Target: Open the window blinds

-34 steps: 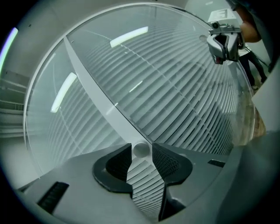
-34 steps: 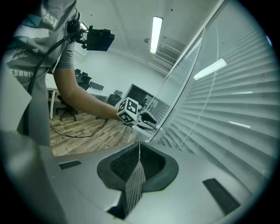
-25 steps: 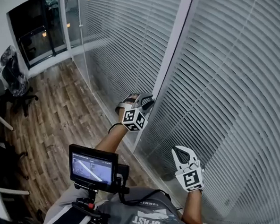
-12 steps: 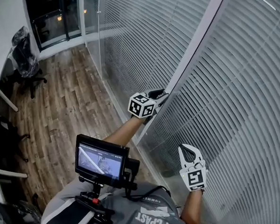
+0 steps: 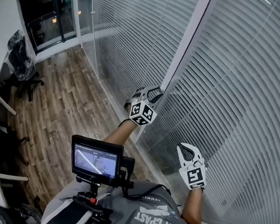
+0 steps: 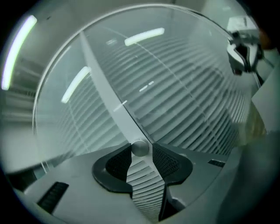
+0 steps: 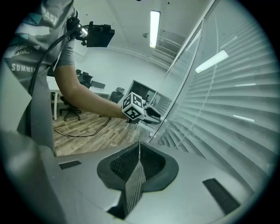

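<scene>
L claw (image 5: 157, 93) is up at the white frame post (image 5: 187, 40), pointing level, w/ the small round metal knob (image 6: 140, 148) right btwn its pad tips. Jaws have just been opening. The knob sits in the gap w/ the pads just beside it on both sides, and my read is they're no longer pressing, so a loose bracket, not a grip. Nothing else in that claw.

R claw (image 7: 139, 148): pads together, nothing btwn them. It hangs lower and nearer the person's body, close to the right-hand panel of blinds (image 5: 233, 94), well apart from the knob.

Key relation: the knob lies dead ahead of the L claw, at its tips. The knob's axis sticks out of the post toward the claw, approx in line w/ the way the claw points. So prob. the next move is close on it and roll the wrist, no reaching needed. L hand is far nearer, and R isn't placed to help.

Slats run horizontal behind glass and look near flat-shut on both sides of the post, so the task reads as barely begun.

Count: 1 knob in view, 2 claws, 1 post, 2 blind panels flanking it, w/ more panels further along the wall.
</scene>
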The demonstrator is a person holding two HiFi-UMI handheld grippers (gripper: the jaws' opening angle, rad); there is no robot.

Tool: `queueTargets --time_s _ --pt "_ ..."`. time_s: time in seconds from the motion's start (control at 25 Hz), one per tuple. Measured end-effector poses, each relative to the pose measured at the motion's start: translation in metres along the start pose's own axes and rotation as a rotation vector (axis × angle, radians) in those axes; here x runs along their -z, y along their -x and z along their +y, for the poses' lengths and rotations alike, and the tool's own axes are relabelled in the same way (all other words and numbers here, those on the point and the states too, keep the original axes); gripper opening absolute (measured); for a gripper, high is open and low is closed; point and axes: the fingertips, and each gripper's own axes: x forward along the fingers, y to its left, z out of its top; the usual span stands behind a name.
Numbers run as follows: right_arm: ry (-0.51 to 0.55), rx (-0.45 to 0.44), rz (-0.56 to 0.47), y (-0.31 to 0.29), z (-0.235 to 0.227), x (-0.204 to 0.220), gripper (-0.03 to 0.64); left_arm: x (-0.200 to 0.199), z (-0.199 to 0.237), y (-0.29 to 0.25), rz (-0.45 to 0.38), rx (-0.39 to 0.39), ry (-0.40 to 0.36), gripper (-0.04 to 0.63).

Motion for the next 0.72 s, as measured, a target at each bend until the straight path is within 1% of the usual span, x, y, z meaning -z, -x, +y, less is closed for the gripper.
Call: queueTargets --time_s 0.04,0.08,0.24,0.32,0.36,0.4,0.44,0.48,0.52,0.56,0.6,0.72 --pt "-0.002 -0.002 -0.002 -0.001 -0.001 -0.001 0.005 0.000 0.000 -0.002 0.020 -0.007 -0.083 0.141" --pt "-0.002 -0.006 -0.003 -0.003 -0.002 -0.002 0.005 0.001 0.002 -0.004 0.034 -0.012 -0.142 0.139" --pt "0.006 -0.020 0.000 -0.010 -0.001 -0.004 0.006 0.001 0.006 -0.010 0.077 -0.032 -0.329 0.130" --pt "-0.001 -0.023 -0.006 -0.011 0.000 -0.004 0.005 0.000 0.004 -0.012 0.084 -0.036 -0.390 0.130" --pt "-0.001 -0.024 -0.005 -0.010 0.001 -0.003 0.006 -0.001 0.003 -0.012 0.086 -0.034 -0.407 0.130" --pt "0.001 -0.025 -0.001 -0.010 0.001 -0.001 0.005 -0.001 0.002 -0.013 0.084 -0.027 -0.405 0.130" --pt "0.003 -0.026 0.003 -0.010 0.001 0.001 0.006 0.000 0.001 -0.013 0.079 -0.017 -0.376 0.130" --pt "0.003 -0.025 0.005 -0.011 0.001 0.002 0.005 0.001 0.001 -0.013 0.070 -0.002 -0.318 0.129" --pt "0.002 -0.025 0.006 -0.011 0.002 0.003 0.005 0.001 0.002 -0.013 0.058 0.017 -0.232 0.127" --pt "-0.001 -0.025 0.004 -0.011 0.003 0.002 0.006 0.002 0.002 -0.012 0.042 0.039 -0.120 0.127" --pt "-0.006 -0.025 0.002 -0.011 0.003 0.002 0.006 0.002 0.003 -0.011 0.021 0.064 0.015 0.126" --pt "-0.008 -0.028 0.004 -0.011 0.004 0.005 0.005 0.000 0.006 -0.010 -0.072 0.138 0.461 0.126"
